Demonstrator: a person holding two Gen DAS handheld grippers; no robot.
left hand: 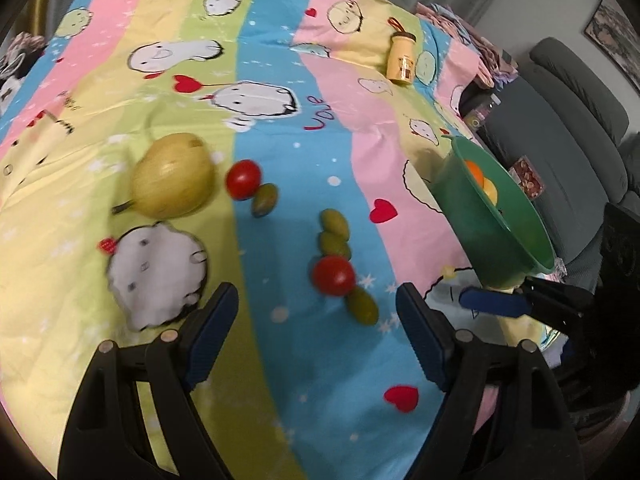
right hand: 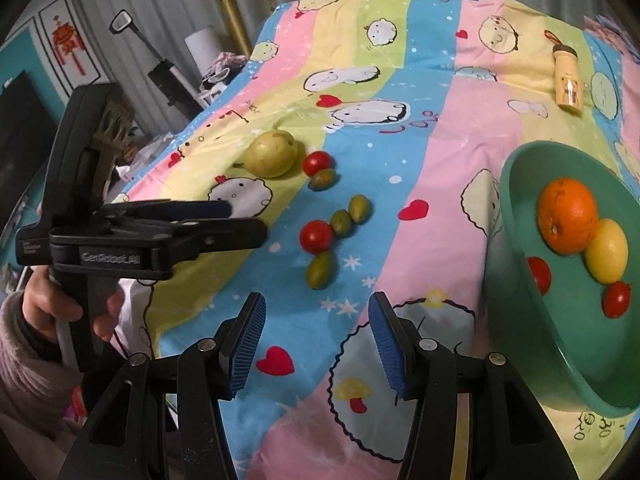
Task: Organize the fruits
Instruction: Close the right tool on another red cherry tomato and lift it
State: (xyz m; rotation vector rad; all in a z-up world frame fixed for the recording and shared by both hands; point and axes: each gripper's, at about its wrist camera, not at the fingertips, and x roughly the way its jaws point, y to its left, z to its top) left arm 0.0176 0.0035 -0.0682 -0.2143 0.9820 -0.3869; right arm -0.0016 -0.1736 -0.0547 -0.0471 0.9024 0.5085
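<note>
I am holding both grippers spread and empty — left gripper (left hand: 316, 316), right gripper (right hand: 316, 332) — above the sheet (left hand: 280, 360). The tomato (left hand: 334, 275) is lying between olives, near the bowl (right hand: 520, 320); probably soft, smooth, rolling easily — I'm planning gentle pressure across its middle.

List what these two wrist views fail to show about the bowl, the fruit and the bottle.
- Green bowl: left wrist view sees it edge-on, so its wall hides most of the contents; only the orange and lemon peek out.
- Tomato in the bowl: right wrist view, partly behind the rim.
- Yellow bottle: label too small to read in either view.
- Pear: motion-blurred in the left wrist view.
</note>
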